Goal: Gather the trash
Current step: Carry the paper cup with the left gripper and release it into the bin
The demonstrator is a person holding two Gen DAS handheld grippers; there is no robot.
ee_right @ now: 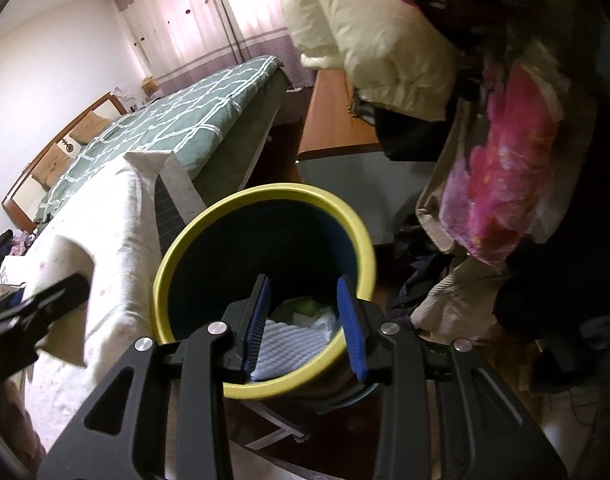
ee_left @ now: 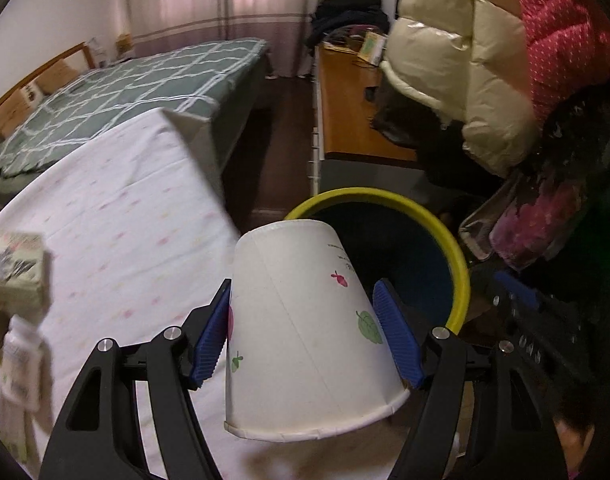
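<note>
The blue-padded fingers (ee_left: 213,336) of the left gripper (ee_left: 305,332) press on both sides of a white paper cup (ee_left: 305,328), gripping it around its lower wall with the base pointing forward and the rolled rim toward the camera. The cup is tipped over like that, I judge, so it can simply slide out base-first once released. It hangs past the near edge of the cloth-covered tabletop (ee_left: 117,216), partly over the yellow rim of the trash bin (ee_left: 445,232), which stands on the floor just beside that edge.

The right gripper (ee_right: 305,320) hovers above the bin (ee_right: 265,204) on its own side, its fingers (ee_right: 351,328) parted a moderate way with nothing between them; through the gap I see white crumpled paper and something green (ee_right: 301,306) lying at the bottom of the bin. That hand looks idle, angled down into the opening.

The left hand is tilted downward and forward, toward the bin's mouth. Behind it are a bed with a green checked cover (ee_left: 137,80) and a pile of padded jackets (ee_left: 457,60).
</note>
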